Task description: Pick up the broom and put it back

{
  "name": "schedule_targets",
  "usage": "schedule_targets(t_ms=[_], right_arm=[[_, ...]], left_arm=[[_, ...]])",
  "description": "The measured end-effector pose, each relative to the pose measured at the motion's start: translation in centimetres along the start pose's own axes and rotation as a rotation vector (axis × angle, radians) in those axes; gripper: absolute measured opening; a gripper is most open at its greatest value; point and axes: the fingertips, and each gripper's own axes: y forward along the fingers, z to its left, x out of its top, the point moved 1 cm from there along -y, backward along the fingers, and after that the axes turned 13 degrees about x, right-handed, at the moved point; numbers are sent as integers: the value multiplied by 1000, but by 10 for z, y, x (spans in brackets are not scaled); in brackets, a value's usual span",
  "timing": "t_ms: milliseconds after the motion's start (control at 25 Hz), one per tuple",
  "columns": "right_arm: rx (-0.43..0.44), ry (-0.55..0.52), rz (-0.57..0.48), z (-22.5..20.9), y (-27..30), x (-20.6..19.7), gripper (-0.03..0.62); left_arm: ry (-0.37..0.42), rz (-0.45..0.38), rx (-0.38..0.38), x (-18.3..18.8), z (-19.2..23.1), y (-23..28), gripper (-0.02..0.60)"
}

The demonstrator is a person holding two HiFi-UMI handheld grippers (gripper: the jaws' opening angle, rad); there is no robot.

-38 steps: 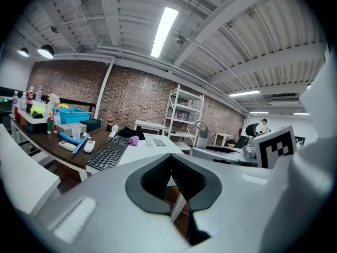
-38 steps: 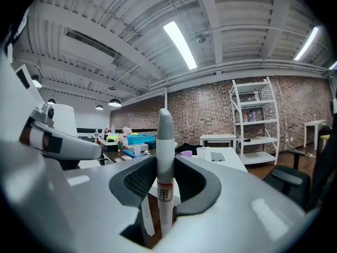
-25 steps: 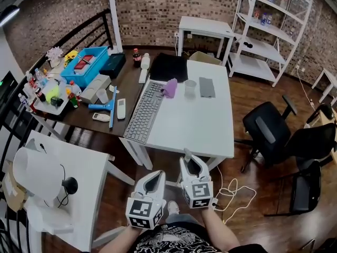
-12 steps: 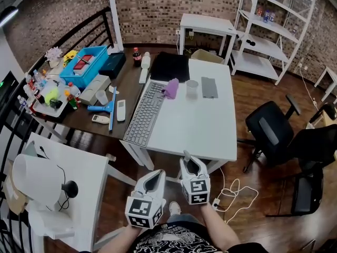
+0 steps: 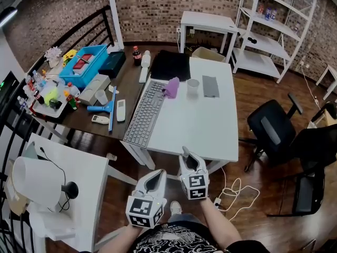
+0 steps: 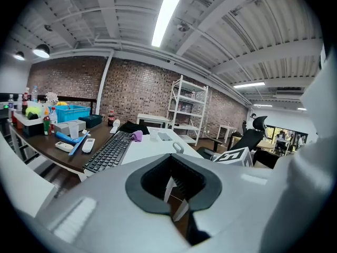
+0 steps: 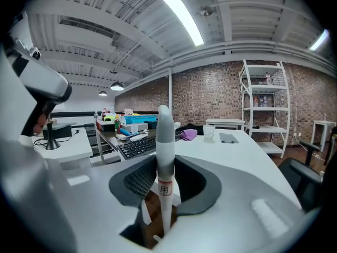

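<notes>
Broom: we see only its white-and-grey handle (image 7: 164, 157), standing upright between the right tongs; the head is out of view.
Right tongs (image 5: 190, 165): about half closed and gripping that handle, whose rounded tip pokes out past them, close to the near edge of the white table (image 5: 195, 125).
Left tongs (image 5: 154, 181): just left of the right ones, tips together, with nothing between them.
White table: a keyboard (image 5: 145, 112) runs along its left edge; a purple cloth (image 5: 170, 87), a clear cup (image 5: 192, 85) and a grey cloth (image 5: 210, 86) sit in a row at the far end.
Far left: we see a dark table (image 5: 126, 78) carrying a blue bin (image 5: 87, 65).
Right: a black office chair (image 5: 274, 130) stands on the wooden floor.
</notes>
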Motion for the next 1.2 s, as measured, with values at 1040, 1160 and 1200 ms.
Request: schedule_targets(t_ms=[1040,1160,1200], right_arm=[[11,4,14,-19,19,3,100],[14,1,19,-18,19,3,110],[15,3,21,-17,18,2,120]], left_arm=[[-13,26,38,-8,12,3,5],[-14,27,38,-8,12,2,5],[-14,27,37,-8,11,2,5]])
